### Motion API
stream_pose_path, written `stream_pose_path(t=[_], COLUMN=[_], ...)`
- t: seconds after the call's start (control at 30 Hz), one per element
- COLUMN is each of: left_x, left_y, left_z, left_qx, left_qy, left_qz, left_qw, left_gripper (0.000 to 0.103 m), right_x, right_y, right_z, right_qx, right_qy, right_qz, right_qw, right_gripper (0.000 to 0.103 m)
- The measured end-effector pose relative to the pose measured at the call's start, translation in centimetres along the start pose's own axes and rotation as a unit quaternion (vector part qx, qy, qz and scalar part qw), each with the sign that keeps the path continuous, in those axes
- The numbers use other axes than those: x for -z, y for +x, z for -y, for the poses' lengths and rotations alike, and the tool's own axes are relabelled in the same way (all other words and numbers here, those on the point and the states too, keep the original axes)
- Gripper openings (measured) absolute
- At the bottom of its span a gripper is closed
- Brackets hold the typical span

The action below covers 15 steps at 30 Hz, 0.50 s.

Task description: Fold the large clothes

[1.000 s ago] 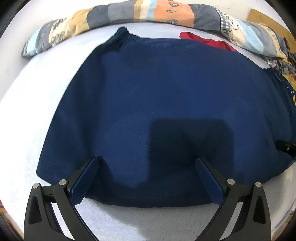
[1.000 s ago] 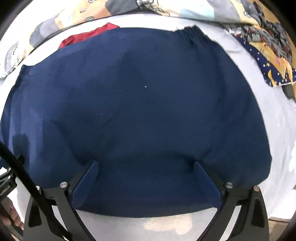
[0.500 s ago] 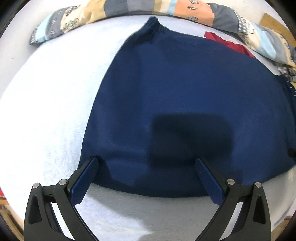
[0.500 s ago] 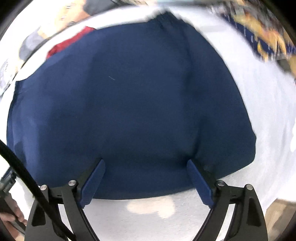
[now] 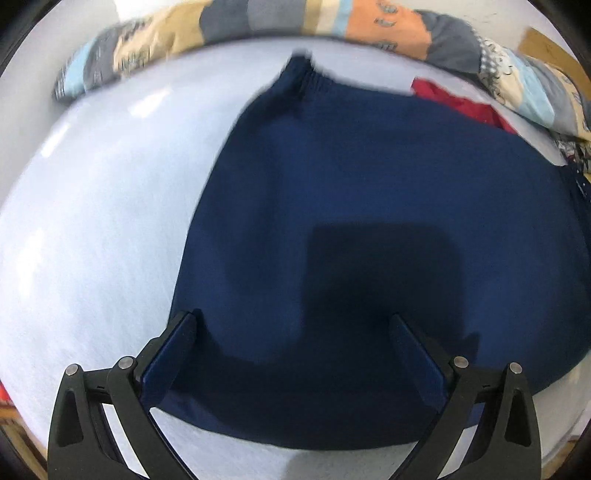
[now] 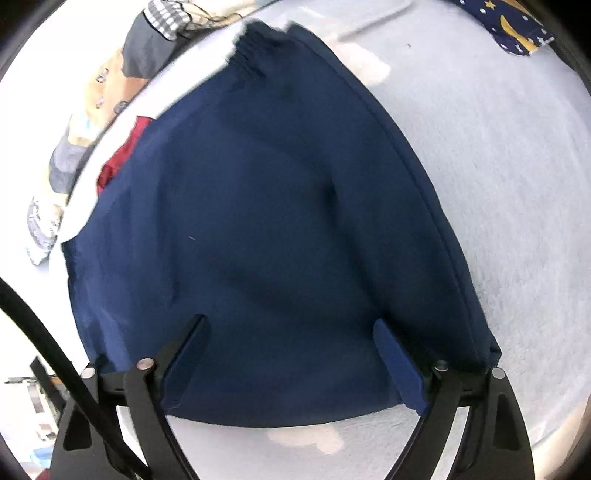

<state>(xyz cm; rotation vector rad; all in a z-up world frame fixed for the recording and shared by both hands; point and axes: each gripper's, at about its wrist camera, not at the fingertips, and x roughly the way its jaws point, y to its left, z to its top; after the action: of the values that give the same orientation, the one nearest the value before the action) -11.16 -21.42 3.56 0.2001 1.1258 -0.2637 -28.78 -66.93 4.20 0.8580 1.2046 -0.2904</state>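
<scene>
White bedding (image 5: 92, 229) spreads under everything, and the one navy garment (image 5: 369, 221) lies flat on it, its gathered waistband at the far edge. From my left claw (image 5: 293, 321) I see a patchwork quilt (image 5: 332, 22) bunched along the far side, a red cloth (image 5: 458, 101) peeking from behind the garment, and a square shadow on the navy cloth; my right view does not show that shadow. From my right claw (image 6: 290, 323) I see a star-and-moon print cloth (image 6: 513, 26) at the far right corner and a black cable (image 6: 44, 332) crossing the left, neither of which shows on the left side. I count one garment, one quilt, one red cloth, one print cloth, two claws. My left jaws stand wide apart above the garment's near hem, gripping nothing. My right jaws are closing, with the hem between them but the pads (image 6: 397, 363) not pressing it. A second ago the garment lay broad across both views; now it sits turned, its right edge running diagonally, and more bare bedding shows to my left.
</scene>
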Motion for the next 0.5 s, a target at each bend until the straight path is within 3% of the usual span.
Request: stream_pose_path(t=[0.13,0.23,0.4,0.5], left_x=[-0.9,-1.5,-2.1,-2.4], left_y=[-2.1,-1.9,-1.2,-0.7], left_z=[2.1,4.6,8.2,9.4], left_qx=[0.014,0.037,0.056,0.056], left_qy=[0.026,0.047,0.084,0.087], left_qz=[0.039,0.036,0.038,0.04], left_qw=[0.9988,0.9975,0.9942,0.9939], left_gripper=[0.103,0.103,0.103,0.103], right_x=[0.1,-1.4,-5.0,-6.5], right_y=[-4.2,-6.4,-5.2,-2.8], right_z=[-0.3,1.2,3.8,5.5], right_qx=[-0.022,-0.004,-0.01,-0.051], right_qy=[-0.023,-0.036,-0.039,-0.029], right_qz=[0.049,0.072,0.053,0.015], right_qw=[0.998,0.997,0.998,0.998], right_gripper=[0.086,0.086,0.086,0.086])
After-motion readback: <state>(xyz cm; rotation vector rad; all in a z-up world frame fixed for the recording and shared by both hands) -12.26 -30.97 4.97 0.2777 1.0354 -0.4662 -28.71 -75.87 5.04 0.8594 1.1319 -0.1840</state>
